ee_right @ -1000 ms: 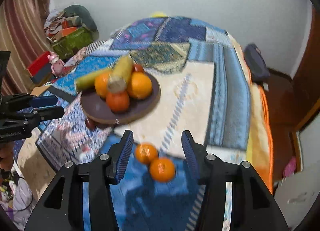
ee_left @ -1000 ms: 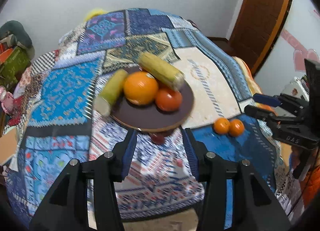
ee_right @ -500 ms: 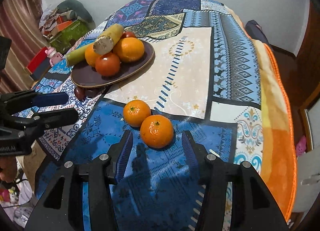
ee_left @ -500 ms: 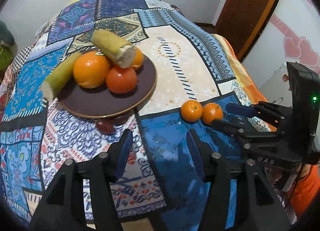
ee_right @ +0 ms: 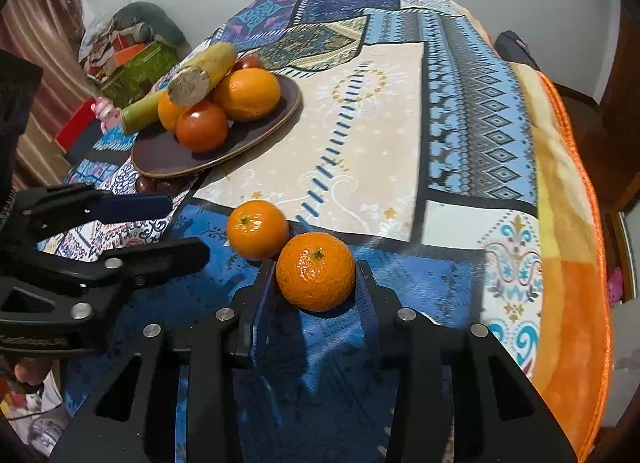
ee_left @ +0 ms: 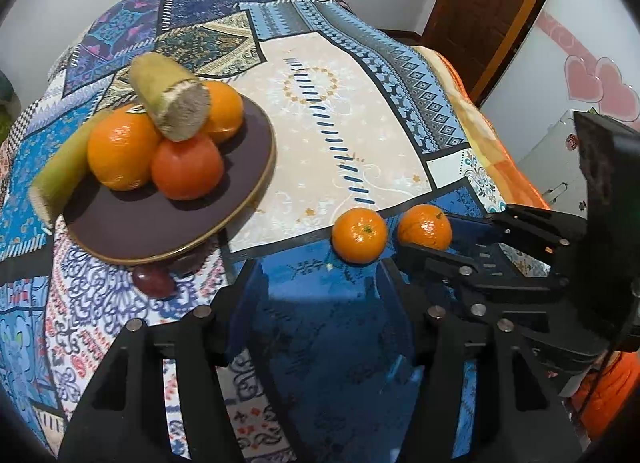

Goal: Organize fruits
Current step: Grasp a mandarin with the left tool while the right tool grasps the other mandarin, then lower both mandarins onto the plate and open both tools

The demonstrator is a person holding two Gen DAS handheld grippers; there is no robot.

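Two mandarins lie side by side on the blue patch of the patterned cloth. The nearer mandarin [ee_right: 316,277] sits between the fingers of my right gripper [ee_right: 314,273]; the jaws are closing and both pads touch its sides. In the left wrist view this mandarin [ee_left: 425,226] shows inside the right gripper [ee_left: 446,234]. My left gripper [ee_left: 316,283] is empty and its jaws are opening; the other mandarin [ee_left: 359,235] lies just past its tips, a little right. A dark plate [ee_left: 256,191] holds oranges, a red fruit and two yellow-green stalks.
A dark red fruit [ee_left: 154,281] lies on the cloth, half under the plate's near rim. The table's right edge carries an orange blanket [ee_right: 576,303]. A wooden door [ee_left: 492,3] stands beyond it. Boxes and clutter [ee_right: 132,59] sit on the floor at the far left.
Both grippers came down toward the two mandarins, the left swinging right, away from the plate. The right jaws narrowed around the nearer mandarin; the left jaws widened.
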